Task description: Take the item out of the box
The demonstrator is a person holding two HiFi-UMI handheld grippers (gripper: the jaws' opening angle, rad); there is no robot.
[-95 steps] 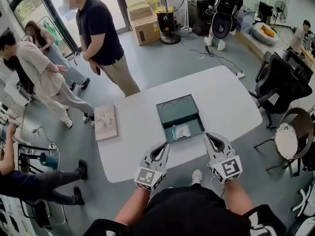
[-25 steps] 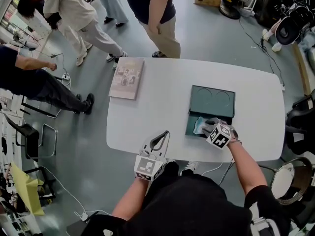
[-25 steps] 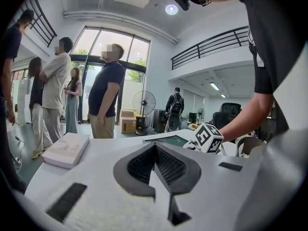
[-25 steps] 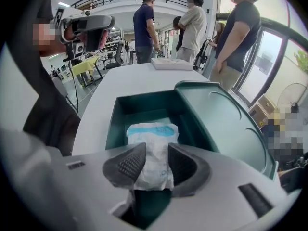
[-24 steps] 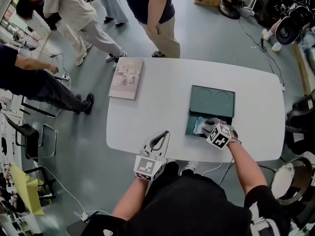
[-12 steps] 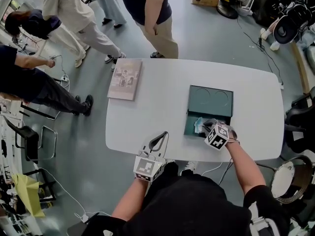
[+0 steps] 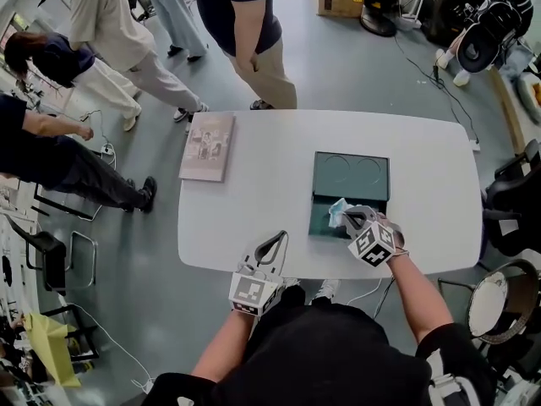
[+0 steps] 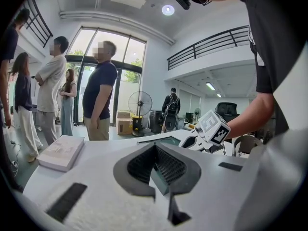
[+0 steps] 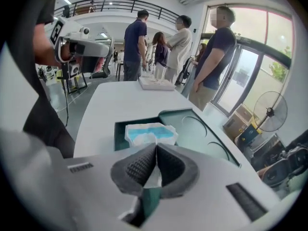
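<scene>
A dark green flat box (image 7: 351, 174) lies open on the white table (image 7: 254, 214). My right gripper (image 7: 345, 218) hangs just above the box's near compartment. Its jaws have just been closing and are now shut on the item, a white and blue packet (image 7: 337, 211). In the right gripper view the packet (image 9: 150, 132) sticks out past the closed jaws (image 9: 155, 149), with the box (image 9: 197, 129) below. My left gripper (image 7: 278, 238) stays at the table's near edge, shut with nothing in it. In its own view the left gripper (image 8: 155, 149) has its pads together.
A pale book (image 7: 207, 146) lies at the table's far left corner. Several people stand beyond the far edge, one in a dark shirt (image 7: 241, 7) close to it. Chairs (image 7: 511, 201) stand to the right.
The right gripper has closed on the packet and lifted it a little up out of the box's compartment. The left gripper has stayed where it was.
</scene>
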